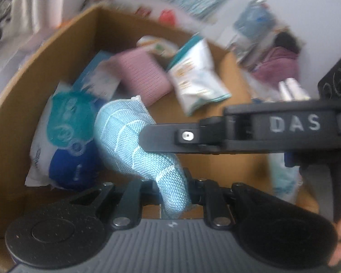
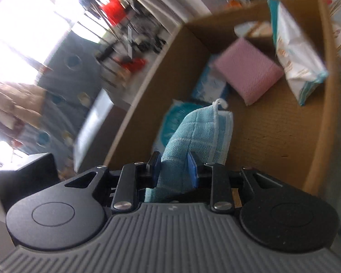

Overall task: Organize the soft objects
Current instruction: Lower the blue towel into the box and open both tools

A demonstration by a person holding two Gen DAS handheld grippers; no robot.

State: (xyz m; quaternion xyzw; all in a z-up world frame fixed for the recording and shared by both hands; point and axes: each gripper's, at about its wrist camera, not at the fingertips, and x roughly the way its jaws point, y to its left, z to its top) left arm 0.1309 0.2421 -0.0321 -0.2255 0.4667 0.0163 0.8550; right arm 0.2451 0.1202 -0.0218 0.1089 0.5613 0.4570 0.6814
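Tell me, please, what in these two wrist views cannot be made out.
- Left wrist view: the left gripper fingertips are wrapped by the light blue cloth; the right gripper crosses over part of it.
- Right wrist view: the cloth's lower end is hidden behind the gripper body.
- Both views: print on the white pouch is too blurred to read.
- Left wrist view: items beyond the cardboard box are blurred.

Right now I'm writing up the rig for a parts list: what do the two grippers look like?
Both are black, with two round discs flanking a ribbed grey plate and silver screws at the linkages. The right gripper has blue pads; its body in the left wrist view reads "DAS" in white. The left gripper has the same build.
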